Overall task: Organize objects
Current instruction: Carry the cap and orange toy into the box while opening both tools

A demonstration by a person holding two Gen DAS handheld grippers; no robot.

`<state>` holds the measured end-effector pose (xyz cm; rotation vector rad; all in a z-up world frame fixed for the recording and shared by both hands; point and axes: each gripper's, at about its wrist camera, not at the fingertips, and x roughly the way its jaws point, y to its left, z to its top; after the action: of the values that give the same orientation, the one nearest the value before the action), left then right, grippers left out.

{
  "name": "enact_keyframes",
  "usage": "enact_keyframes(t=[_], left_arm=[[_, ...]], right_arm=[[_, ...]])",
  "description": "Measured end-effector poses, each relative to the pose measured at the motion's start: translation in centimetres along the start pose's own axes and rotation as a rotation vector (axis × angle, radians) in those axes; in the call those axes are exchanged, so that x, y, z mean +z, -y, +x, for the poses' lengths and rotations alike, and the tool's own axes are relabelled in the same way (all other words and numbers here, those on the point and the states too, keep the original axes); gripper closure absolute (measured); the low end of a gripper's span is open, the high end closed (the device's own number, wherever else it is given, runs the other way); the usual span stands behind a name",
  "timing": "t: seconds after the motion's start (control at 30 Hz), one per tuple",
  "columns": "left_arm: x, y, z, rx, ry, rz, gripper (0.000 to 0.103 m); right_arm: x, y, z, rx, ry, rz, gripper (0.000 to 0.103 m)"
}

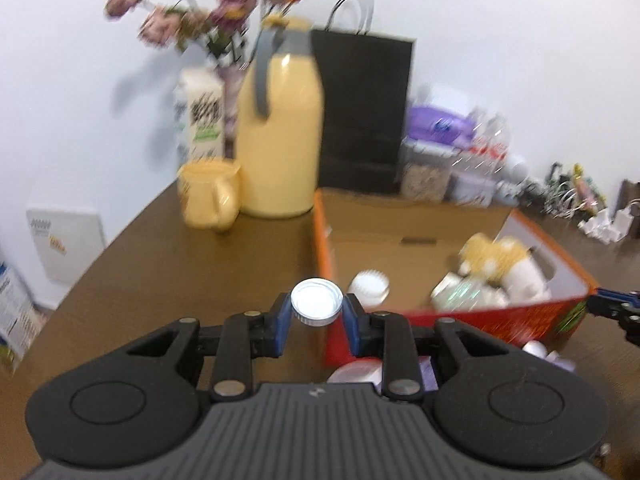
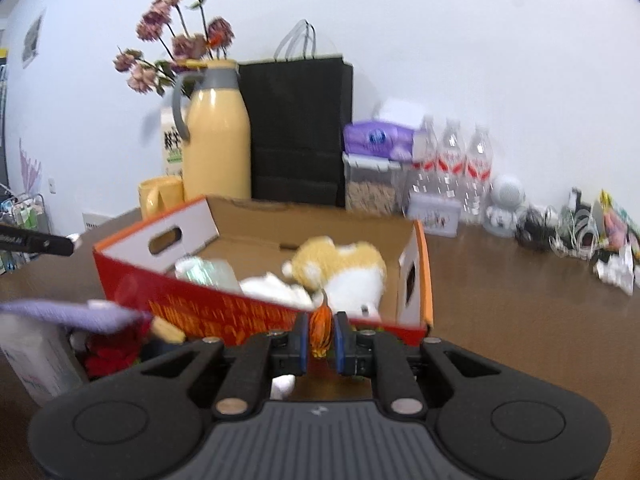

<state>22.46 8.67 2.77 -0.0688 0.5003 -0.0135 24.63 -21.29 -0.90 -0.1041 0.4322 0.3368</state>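
Observation:
My left gripper (image 1: 316, 314) is shut on a small white round cap (image 1: 317, 301), held above the brown table just left of the orange cardboard box (image 1: 322, 248). Inside the box lie a yellow and white plush toy (image 1: 496, 262), a white ridged lid (image 1: 370, 286) and pale packets. In the right wrist view my right gripper (image 2: 321, 340) is shut on a small orange striped object (image 2: 321, 330), in front of the box's near red wall (image 2: 224, 314). The plush toy (image 2: 340, 268) shows beyond it. The right gripper's tip (image 1: 616, 306) also appears at the left view's right edge.
A yellow jug (image 1: 280, 136), yellow mug (image 1: 210, 194), milk carton (image 1: 200, 120), flowers (image 1: 208, 12) and black paper bag (image 1: 364, 112) stand behind the box. Water bottles (image 2: 452, 168), a purple tissue pack (image 2: 376, 138) and clutter line the back right. A purple cloth (image 2: 68, 314) and white container (image 2: 36, 360) sit near left.

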Motion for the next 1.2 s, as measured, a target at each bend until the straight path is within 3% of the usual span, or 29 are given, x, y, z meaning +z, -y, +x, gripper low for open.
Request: enact_keyframes(t=[0.27,0.6,0.8,1.1,1.17,1.2], left_arm=[[3.3,4.3,1.5,-0.099,0.046,0.071,0.075],[5.0,6.5,7.4,-0.183,-0.027,0.061,0.075],[4.8,6.3,9.9,-0.25,-0.081,0.012,0.075],[4.7,6.1,10.2,-0.233,-0.111,0.004,0.074],[4.7,6.2,10.2,-0.229,-0.11,0.009,0.069],[4.6,6.2,10.1,-0.231,-0.107,0.011,0.061]], right_arm=[[3.5,-1.5,1.1,0.039,0.054,-0.04,0.091],[5.6,-2.1,6.6,0.064,0.021,-0.018,0.091],[4.8,-1.5,8.9,0.058,-0.014,0.017,0.091],[4.1,-1.2,9.7,0.07,-0.054,0.033,0.09],[4.1,-1.2,9.6,0.065,-0.053,0.034,0.09],[4.1,-1.2,9.6,0.06,-0.051,0.034,0.09]])
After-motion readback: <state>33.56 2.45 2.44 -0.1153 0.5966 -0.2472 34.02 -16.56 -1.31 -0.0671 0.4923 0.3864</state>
